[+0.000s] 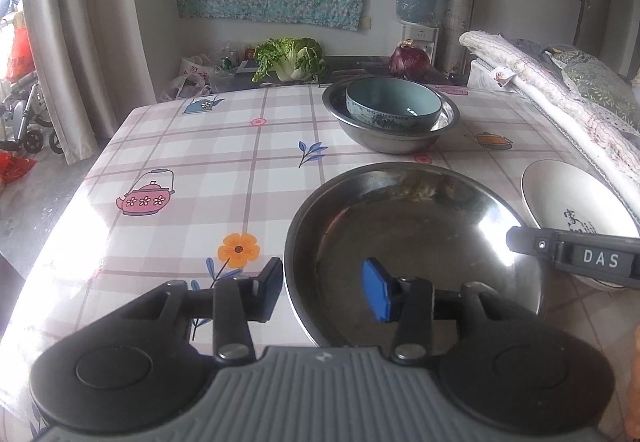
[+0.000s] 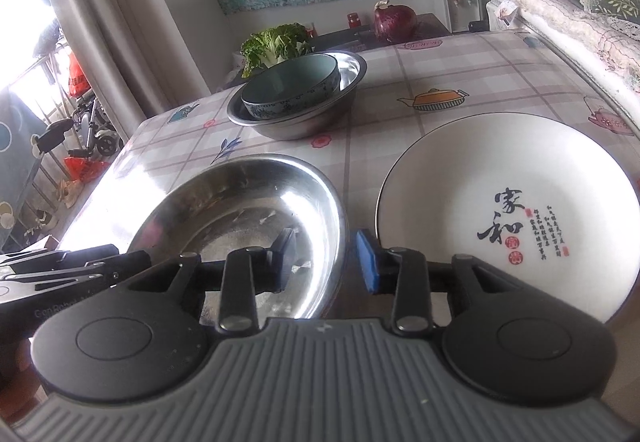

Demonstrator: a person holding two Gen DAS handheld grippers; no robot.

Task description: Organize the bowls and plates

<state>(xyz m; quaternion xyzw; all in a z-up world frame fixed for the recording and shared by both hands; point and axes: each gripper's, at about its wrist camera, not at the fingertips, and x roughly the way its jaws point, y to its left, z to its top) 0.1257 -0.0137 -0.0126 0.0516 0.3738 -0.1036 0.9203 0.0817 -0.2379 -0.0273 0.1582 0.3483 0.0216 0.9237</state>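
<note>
Glossy checked tablecloth point(image 1: 200, 169) under round steel plate point(image 1: 420, 242), open-jawed left gripper point(image 1: 322, 292).

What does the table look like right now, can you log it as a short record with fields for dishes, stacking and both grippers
near dish: steel plate, empty, near table edge
beside it: white plate with black calligraphy, flat on the tablecloth
far stack: blue ceramic bowl sitting inside a steel basin
left gripper: open, straddling the steel plate's left rim
right gripper: open, straddling the steel plate's right rim
behind table: cabbage, red onion
</note>
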